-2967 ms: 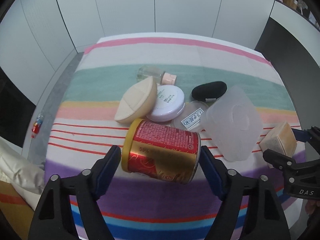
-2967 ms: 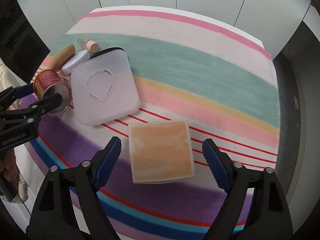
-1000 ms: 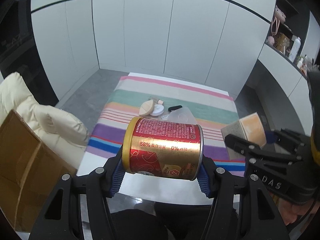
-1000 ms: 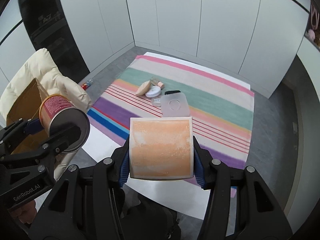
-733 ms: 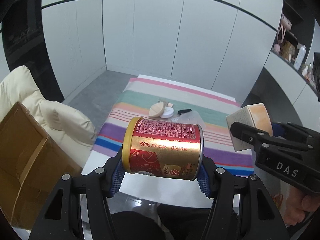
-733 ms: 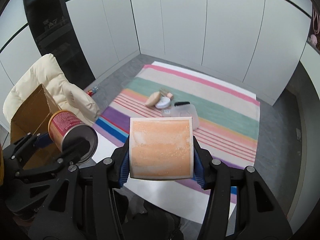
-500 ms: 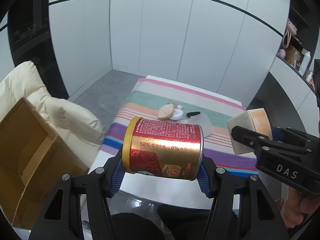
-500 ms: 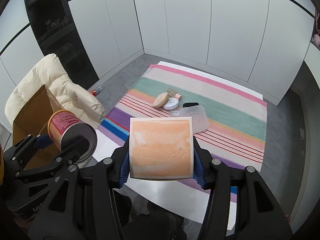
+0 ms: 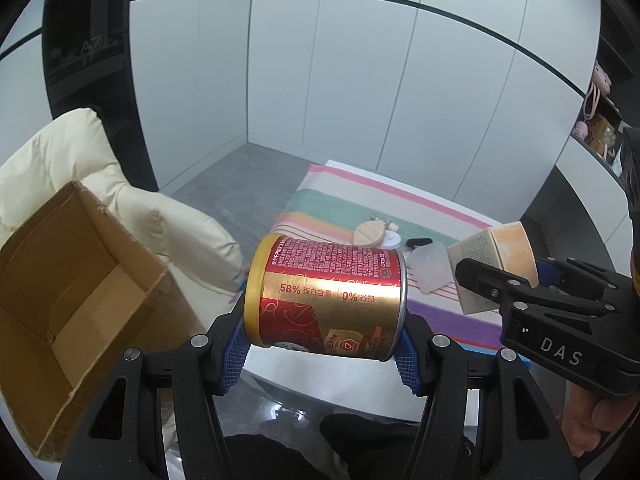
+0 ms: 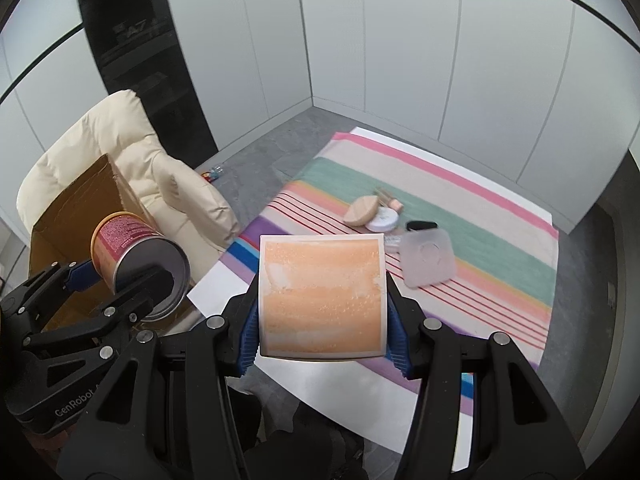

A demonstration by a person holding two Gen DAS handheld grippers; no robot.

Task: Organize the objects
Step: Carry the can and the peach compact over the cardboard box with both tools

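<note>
Between the blue pads of the left tool (image 9: 322, 354) sits a red and gold can (image 9: 326, 298), lying on its side and clamped end to end, lifted well clear of the worktop (image 10: 416, 408). Next to it, the right tool (image 10: 320, 340) grips an orange and white box (image 10: 322, 296) by its two side faces, also held up in the air (both tools are plainly closed on their loads). To the left of the can stands an open cardboard box (image 9: 76, 296), resting against a cream padded chair (image 10: 132, 160); the left wrist view shows nothing in the part of its inside that is visible.

Out on the striped cloth (image 10: 460, 208) several small things remain in a loose cluster: a tan wedge-shaped puff (image 10: 362, 210), a round white compact (image 10: 383, 219), a small bottle with a pink cap (image 10: 390, 201), a black oval item (image 10: 421, 225) and a cloudy plastic case (image 10: 428, 258).

Judging from this, the job is in its early part. Two things are picked up and seem bound for the cardboard box, neither is put away yet, and at least five more wait on the cloth.
</note>
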